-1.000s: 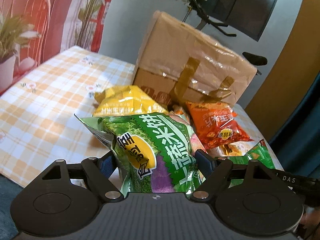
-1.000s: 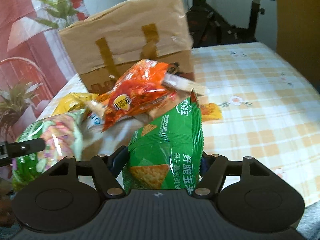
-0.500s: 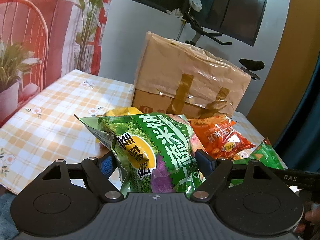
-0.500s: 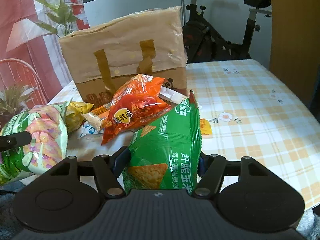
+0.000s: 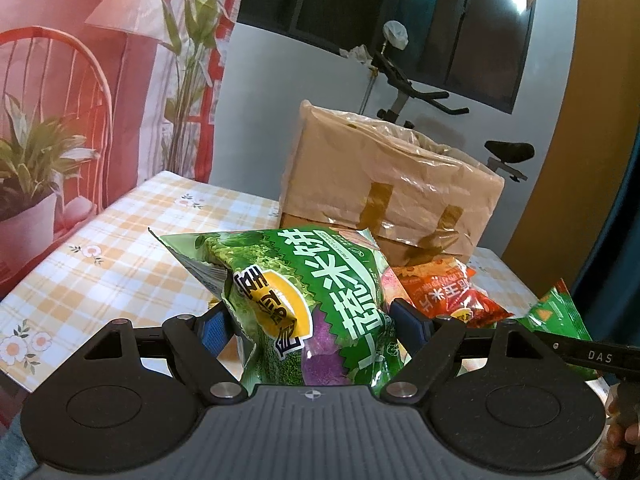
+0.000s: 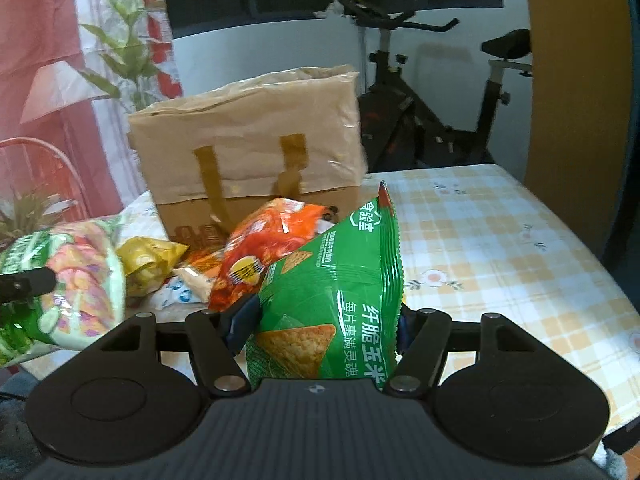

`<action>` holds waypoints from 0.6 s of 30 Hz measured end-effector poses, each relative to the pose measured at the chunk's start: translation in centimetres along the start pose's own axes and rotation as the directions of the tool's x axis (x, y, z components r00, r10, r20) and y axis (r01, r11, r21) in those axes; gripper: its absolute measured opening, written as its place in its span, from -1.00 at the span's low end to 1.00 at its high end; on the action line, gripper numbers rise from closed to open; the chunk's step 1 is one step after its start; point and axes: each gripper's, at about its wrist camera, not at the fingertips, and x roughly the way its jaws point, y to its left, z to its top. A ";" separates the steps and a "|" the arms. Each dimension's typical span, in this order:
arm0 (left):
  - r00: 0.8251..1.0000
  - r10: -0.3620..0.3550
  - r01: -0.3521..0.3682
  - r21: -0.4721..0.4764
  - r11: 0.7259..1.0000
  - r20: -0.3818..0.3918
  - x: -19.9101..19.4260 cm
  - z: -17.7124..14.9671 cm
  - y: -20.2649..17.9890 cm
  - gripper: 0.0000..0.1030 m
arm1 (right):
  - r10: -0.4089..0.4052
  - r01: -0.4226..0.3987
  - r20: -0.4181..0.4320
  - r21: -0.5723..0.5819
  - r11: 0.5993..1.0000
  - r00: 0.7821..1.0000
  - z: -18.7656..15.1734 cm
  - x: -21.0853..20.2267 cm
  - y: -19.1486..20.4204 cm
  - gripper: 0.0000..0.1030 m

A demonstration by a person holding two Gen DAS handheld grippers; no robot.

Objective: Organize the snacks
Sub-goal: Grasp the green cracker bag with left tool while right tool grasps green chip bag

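My left gripper [image 5: 314,326] is shut on a big green vegetable rice-cracker bag [image 5: 304,296], held above the table's near edge. The same bag [image 6: 64,284] shows at the left of the right wrist view. My right gripper [image 6: 324,328] is shut on a green corn-chip bag [image 6: 340,288], whose top corner [image 5: 556,308] peeks in at the right of the left wrist view. Behind them on the table lie an orange-red snack bag [image 6: 264,252], a yellow bag [image 6: 148,260] and small packets [image 6: 180,292]. A brown paper carrier bag [image 6: 248,144] stands upright behind the pile.
The table wears a yellow checked cloth [image 6: 500,240], with bare cloth to the right and also on the left [image 5: 120,252]. An exercise bike [image 6: 420,112] stands behind the table. A floral curtain [image 5: 80,100] hangs at the left. A person's hand [image 5: 624,432] shows at the right edge.
Both held bags have come up a little and both views have tilted upward, showing more of the paper bag, the window and the bike. The grips are unchanged.
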 end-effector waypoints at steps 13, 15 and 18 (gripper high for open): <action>1.000 0.022 -0.022 -0.015 1.000 0.006 0.1 -0.1 0.4 0.62 | -0.105 0.105 0.007 0.009 0.994 0.994 -0.4 0.5 -1.0 0.30; 1.000 0.024 -0.024 -0.014 1.000 0.006 0.1 -0.1 0.4 0.62 | -0.105 0.105 0.008 0.005 0.994 0.994 -0.4 0.5 -0.9 0.30; 1.000 0.026 -0.026 -0.014 1.000 0.009 0.1 -0.1 0.5 0.62 | -0.102 0.102 0.008 -0.003 0.995 0.995 -0.4 0.5 -0.9 0.30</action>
